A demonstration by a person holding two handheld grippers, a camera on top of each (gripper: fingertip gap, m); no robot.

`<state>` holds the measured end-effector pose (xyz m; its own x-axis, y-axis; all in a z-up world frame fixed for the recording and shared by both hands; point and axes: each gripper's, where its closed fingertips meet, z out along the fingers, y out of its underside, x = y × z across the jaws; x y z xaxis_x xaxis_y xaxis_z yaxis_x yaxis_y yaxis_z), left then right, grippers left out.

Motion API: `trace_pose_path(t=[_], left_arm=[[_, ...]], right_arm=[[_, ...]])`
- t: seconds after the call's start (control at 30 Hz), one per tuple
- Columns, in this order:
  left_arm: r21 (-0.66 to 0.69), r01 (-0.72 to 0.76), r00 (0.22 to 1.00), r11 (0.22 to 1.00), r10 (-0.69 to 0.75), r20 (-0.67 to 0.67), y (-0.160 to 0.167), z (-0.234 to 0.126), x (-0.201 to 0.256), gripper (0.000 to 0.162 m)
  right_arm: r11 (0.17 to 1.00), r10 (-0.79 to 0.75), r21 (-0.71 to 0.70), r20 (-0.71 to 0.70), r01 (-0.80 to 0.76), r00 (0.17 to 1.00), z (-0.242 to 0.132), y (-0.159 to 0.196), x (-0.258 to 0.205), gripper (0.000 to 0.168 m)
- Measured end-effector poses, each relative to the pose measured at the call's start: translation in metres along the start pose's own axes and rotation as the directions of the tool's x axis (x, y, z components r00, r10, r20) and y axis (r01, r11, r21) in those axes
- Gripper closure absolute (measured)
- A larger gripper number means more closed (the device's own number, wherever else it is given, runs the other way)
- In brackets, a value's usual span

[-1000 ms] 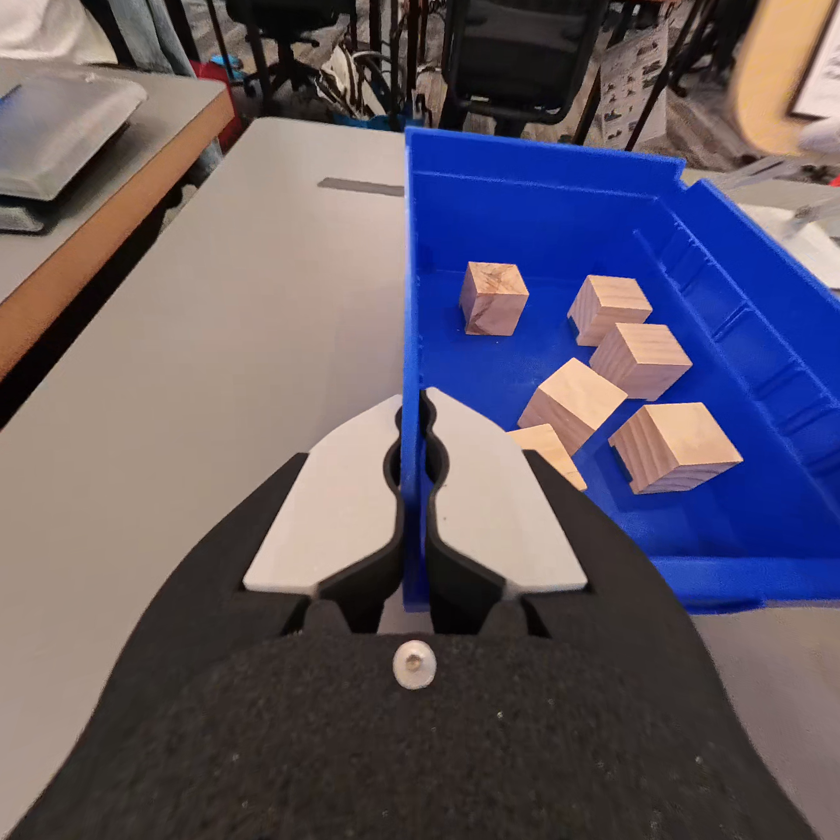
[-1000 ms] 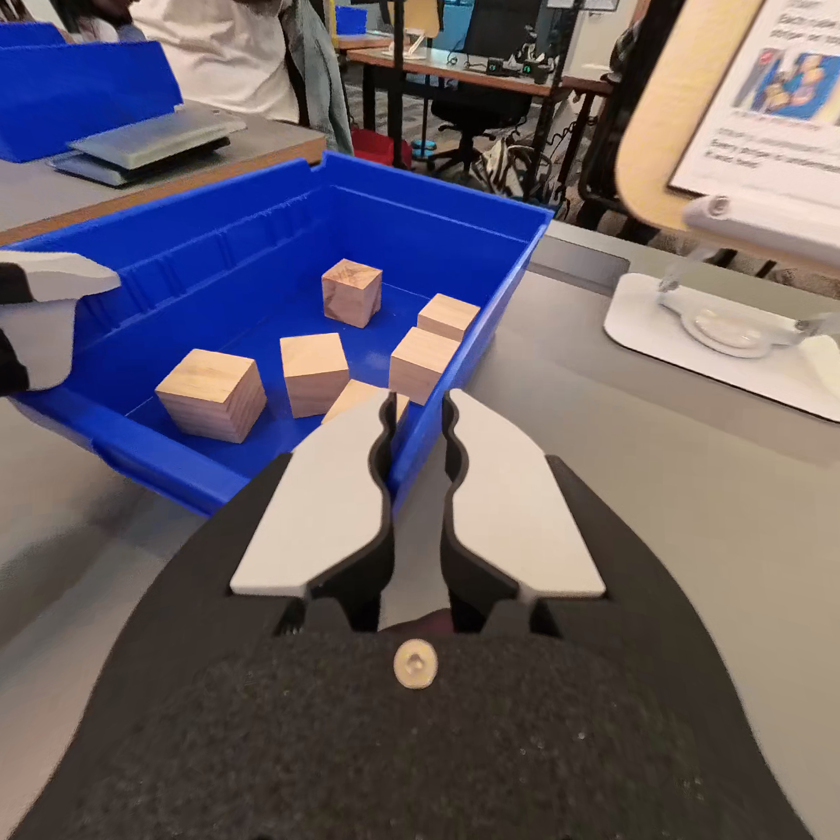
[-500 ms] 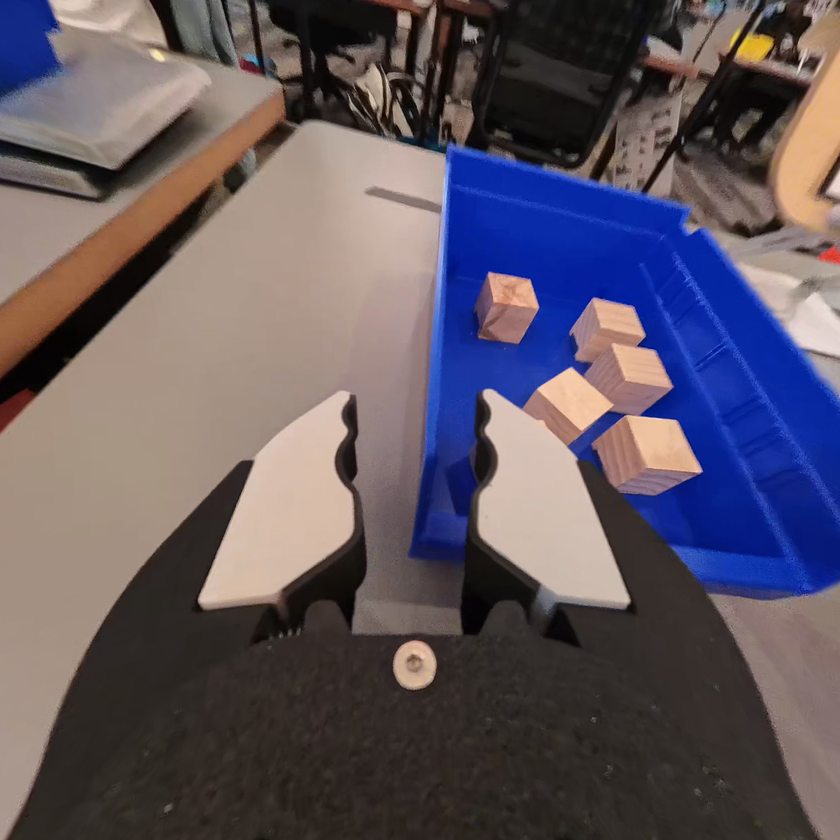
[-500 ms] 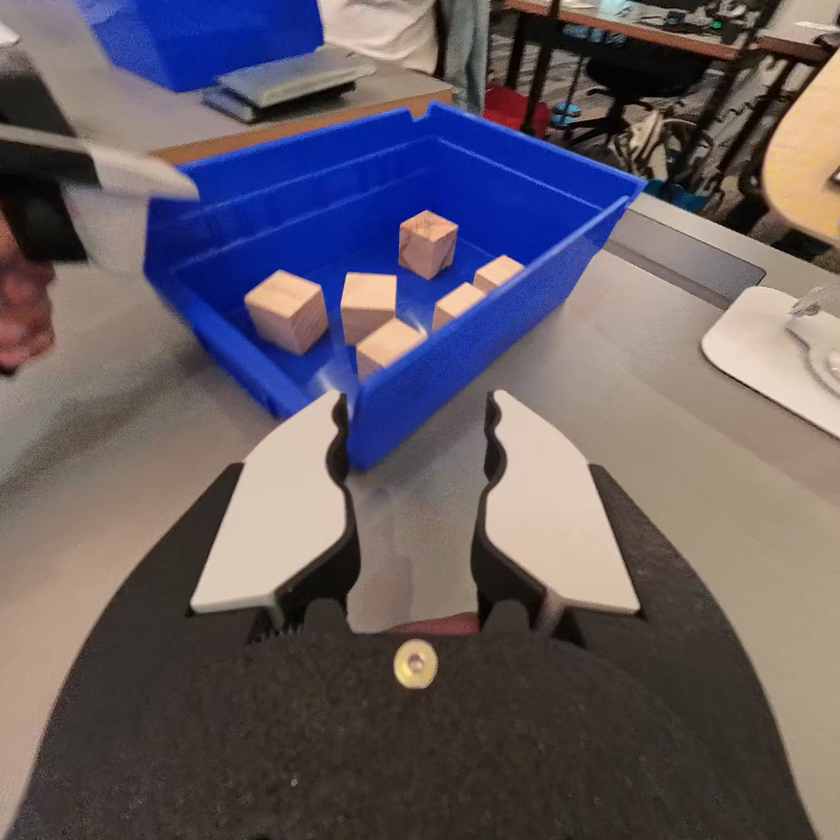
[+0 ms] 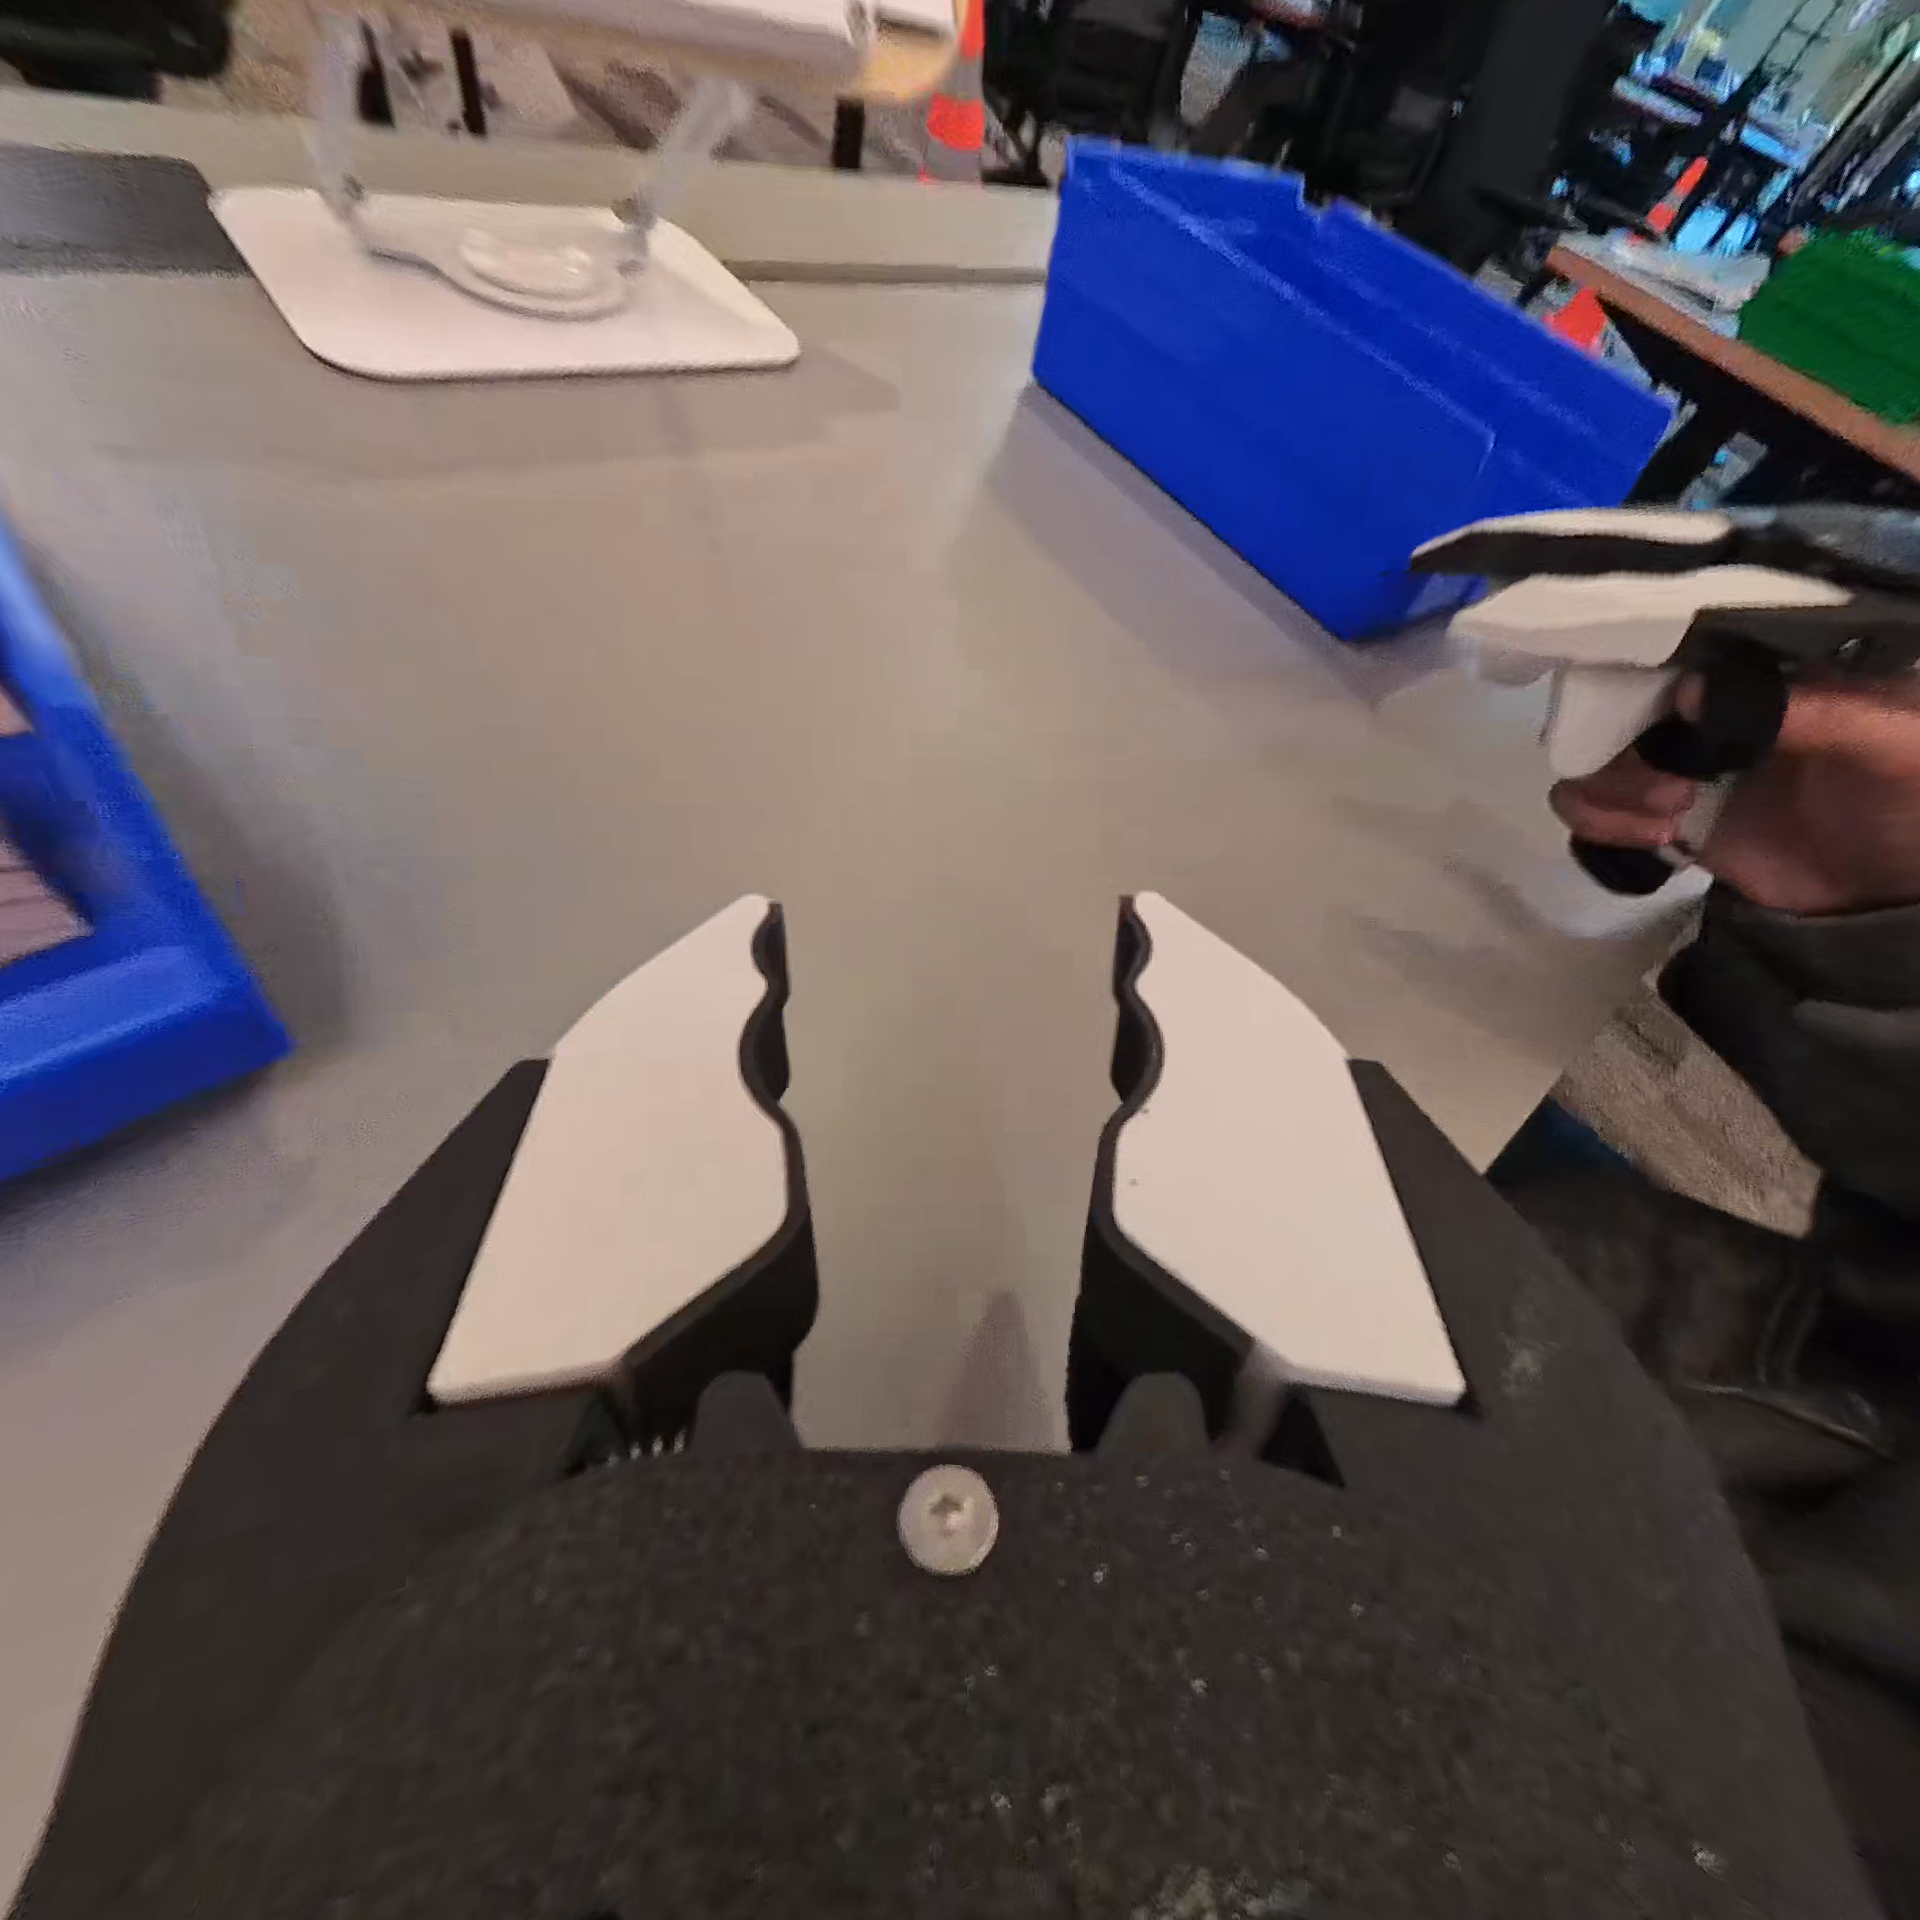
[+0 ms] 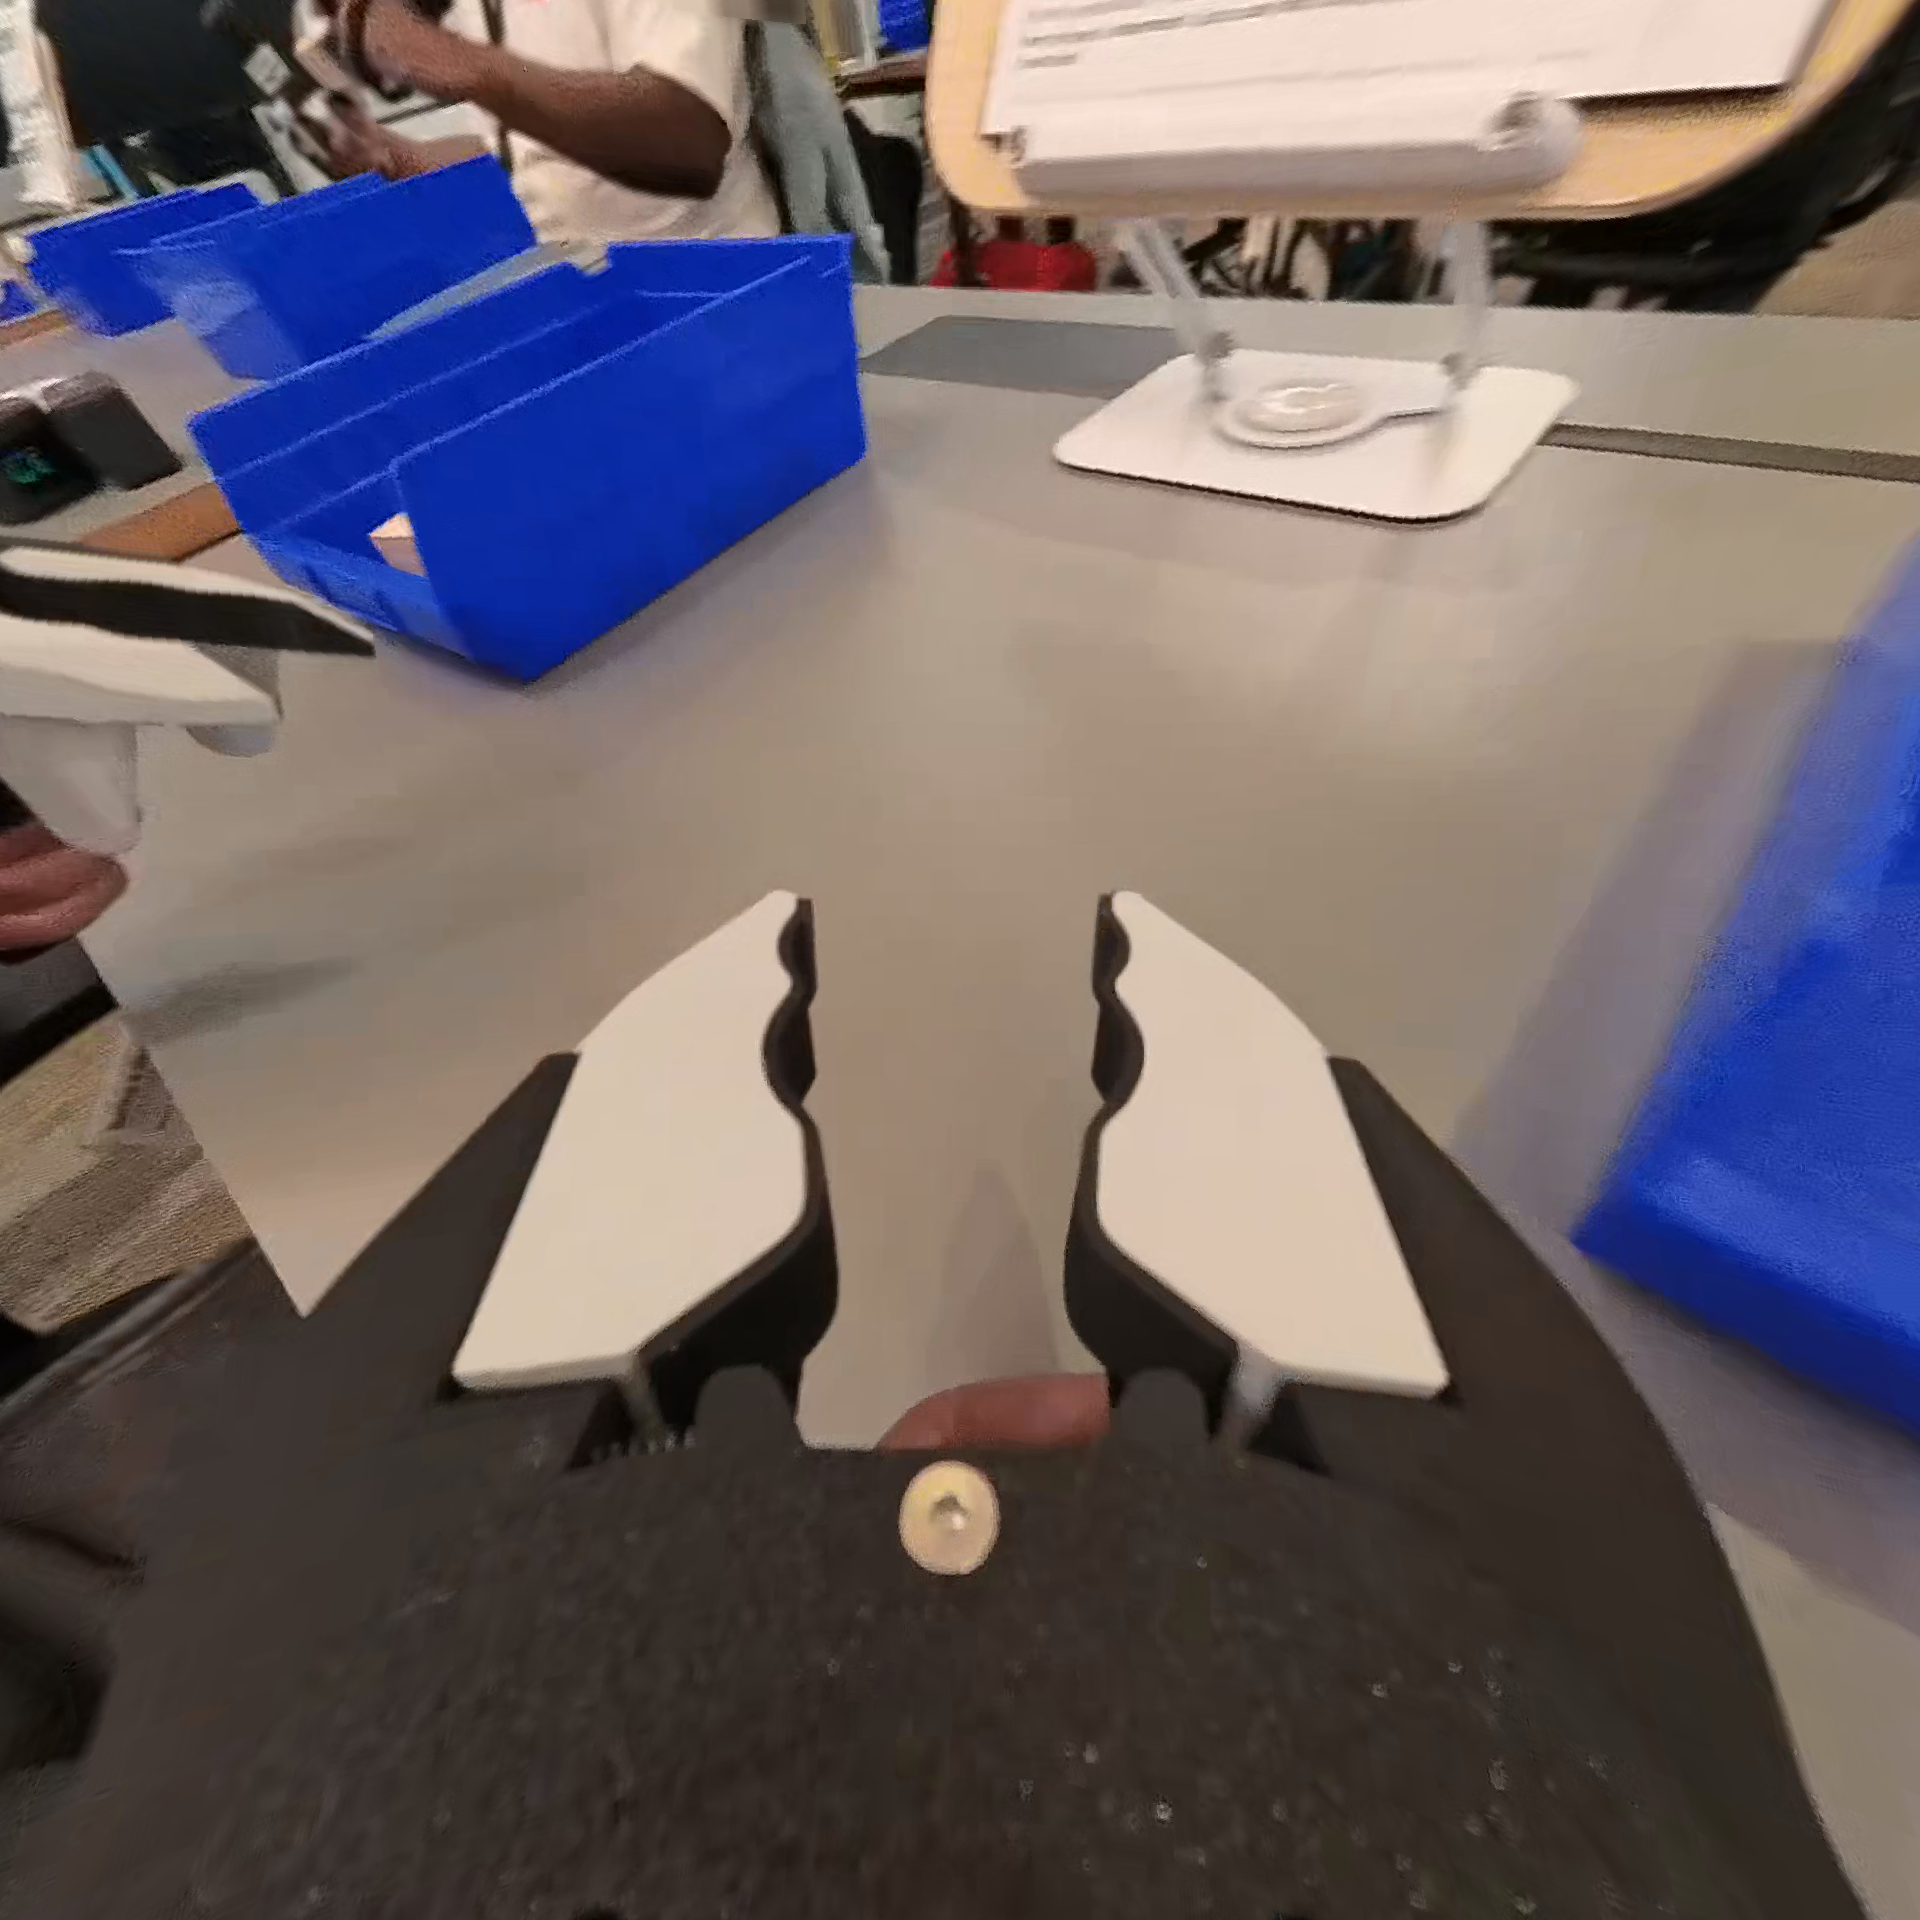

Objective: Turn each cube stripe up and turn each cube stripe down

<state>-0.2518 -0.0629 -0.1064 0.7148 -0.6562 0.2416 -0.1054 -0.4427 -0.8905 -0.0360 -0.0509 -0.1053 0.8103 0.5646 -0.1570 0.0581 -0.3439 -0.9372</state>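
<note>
Grippers apart over bare table, nothing held.

Left gripper [image 5: 948,909] sits nearest, fingers spread w/ only gray table [image 5: 644,644] between them; right gripper [image 6: 948,904] likewise released, empty, a fingertip of the holder showing at its base. Each shows side-on in the other's view, just short of a bin. Left of the table's middle, blue bin [image 6: 582,488] stands on the table; a sliver of one wooden cube [image 6: 397,545] peeks thru its low front, other cubes hidden, stripe can't be made out. Second blue bin [image 5: 1320,416] sits to the right of middle, contents not visible. Beyond both, at the table's far edge, white stand [image 6: 1320,436] carries a tilted board w/ paper. Behind the table, a person stands by more blue bins [image 6: 208,270], blurred.
</note>
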Motion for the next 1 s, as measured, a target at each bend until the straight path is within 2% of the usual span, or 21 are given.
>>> trace_pose_path(t=[0.1, 0.2, 0.3, 0.37, 0.4, 0.43, 0.5, 0.57, 0.67, 0.7, 0.77, 0.87, 1.0], left_arm=[[-0.006, -0.031, 0.999, 1.0, 0.031, 0.02, 0.009, 0.002, 0.0, 0.102], [0.001, 0.008, 1.0, 1.0, -0.008, 0.009, 0.012, -0.001, -0.006, 0.102], [0.003, 0.037, 0.999, 0.999, -0.037, 0.008, 0.014, -0.004, -0.013, 0.102], [-0.001, 0.041, 0.999, 0.999, -0.041, 0.012, 0.015, -0.007, -0.017, 0.101], [-0.004, 0.041, 0.999, 0.999, -0.041, 0.012, 0.015, -0.008, -0.018, 0.102], [-0.008, 0.039, 0.999, 0.999, -0.039, 0.01, 0.015, -0.008, -0.018, 0.103], [-0.023, 0.03, 1.0, 0.999, -0.03, 0.006, 0.014, -0.01, -0.019, 0.103], [-0.041, 0.018, 1.0, 0.999, -0.017, 0.008, 0.008, -0.017, -0.023, 0.103], [-0.128, -0.109, 0.984, 0.986, 0.126, 0.127, -0.01, -0.042, -0.061, 0.103], [-0.188, -0.15, 0.971, 0.971, 0.18, 0.158, -0.016, -0.052, -0.078, 0.103], [-0.35, -0.215, 0.951, 0.912, 0.278, 0.139, -0.021, -0.069, -0.108, 0.103], [-0.535, -0.306, 0.9, 0.787, 0.422, 0.107, -0.034, -0.085, -0.158, 0.102], [-0.691, -0.358, 0.843, 0.628, 0.535, 0.049, -0.045, -0.084, -0.217, 0.104]], right_arm=[[1.0, 0.014, -0.015, -0.016, -0.015, 1.0, -0.016, 0.011, 0.012, 0.122], [0.996, 0.022, -0.084, -0.026, -0.024, 0.999, -0.012, 0.025, 0.022, 0.122], [0.995, -0.018, -0.097, -0.04, 0.014, 0.999, -0.006, 0.029, 0.023, 0.121], [0.988, -0.073, -0.141, -0.044, 0.066, 0.996, -0.005, 0.033, 0.022, 0.137], [0.982, -0.099, -0.161, -0.016, 0.095, 0.995, -0.006, 0.034, 0.018, 0.152], [0.978, -0.106, -0.18, 0.019, 0.108, 0.994, -0.006, 0.036, 0.012, 0.153], [0.978, -0.069, -0.19, 0.076, 0.082, 0.995, -0.006, 0.037, 0.002, 0.153], [0.982, 0.007, -0.188, 0.166, 0.025, 0.986, -0.007, 0.034, -0.015, 0.146], [0.973, 0.069, -0.231, 0.316, 0.006, 0.946, -0.008, 0.037, -0.04, 0.127], [0.965, 0.091, -0.262, 0.36, 0.007, 0.928, -0.009, 0.04, -0.048, 0.122], [0.955, 0.13, -0.298, 0.412, -0.002, 0.902, -0.01, 0.043, -0.057, 0.115], [0.977, 0.094, -0.213, 0.415, -0.003, 0.905, -0.006, 0.033, -0.055, 0.113], [0.988, 0.038, -0.15, 0.412, 0.027, 0.91, -0.008, 0.023, -0.054, 0.108]])
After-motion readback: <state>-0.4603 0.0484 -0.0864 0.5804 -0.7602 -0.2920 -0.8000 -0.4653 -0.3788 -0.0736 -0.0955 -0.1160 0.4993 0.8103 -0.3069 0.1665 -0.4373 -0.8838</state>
